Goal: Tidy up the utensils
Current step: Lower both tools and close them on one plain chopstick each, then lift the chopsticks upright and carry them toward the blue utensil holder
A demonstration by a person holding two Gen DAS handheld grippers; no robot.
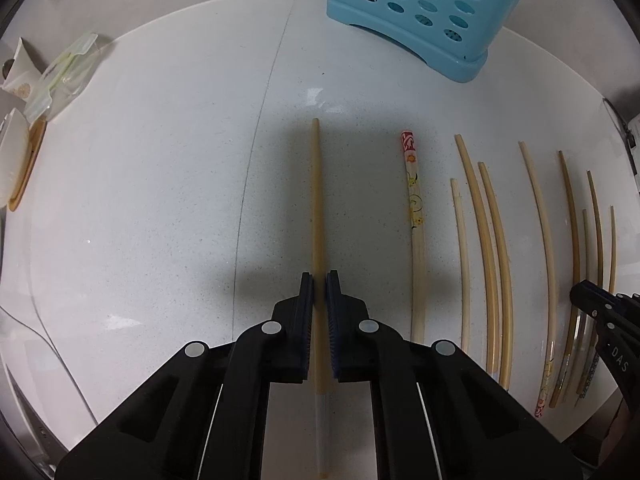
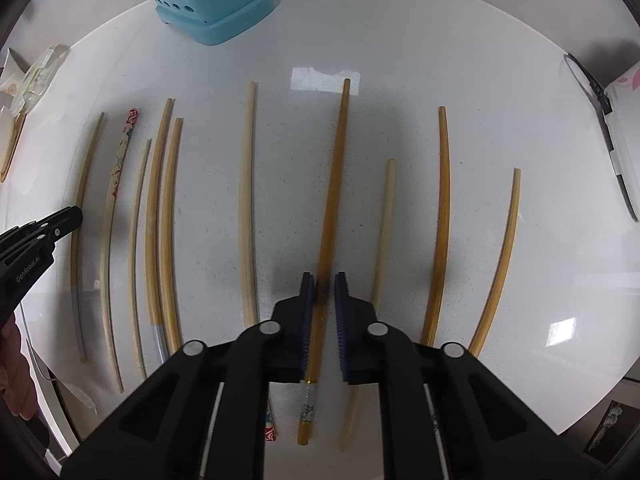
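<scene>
Left tool [image 1: 319,280] points down at the white worktop [image 1: 160,200], pads clenched on a pale chopstick [image 1: 317,200] that runs lengthwise between them, its far end toward the blue basket [image 1: 420,12]. Right tool [image 2: 323,280] also points down, grasping a darker amber chopstick [image 2: 334,184] with a patterned band near its close end; that stick is blurred at the pads. The remaining chopsticks lie roughly parallel on the worktop: in the left view a printed chopstick [image 1: 414,200] with a red top and yellow figures lies just right of the held one, with plain bamboo sticks [image 1: 484,260] beyond it. In the right view more sticks lie on both sides of the right tool, apart from it. The basket, perforated with round holes, stands at the far edge of the worktop. Writing: "DAS" reads on the right tool's body as seen in the left view; "GenRoboLA", last letters unclear, reads on the left tool's body in the right view. Packets and a dish [image 1: 12,160] sit at the far left edge; their print is illegible.
</scene>
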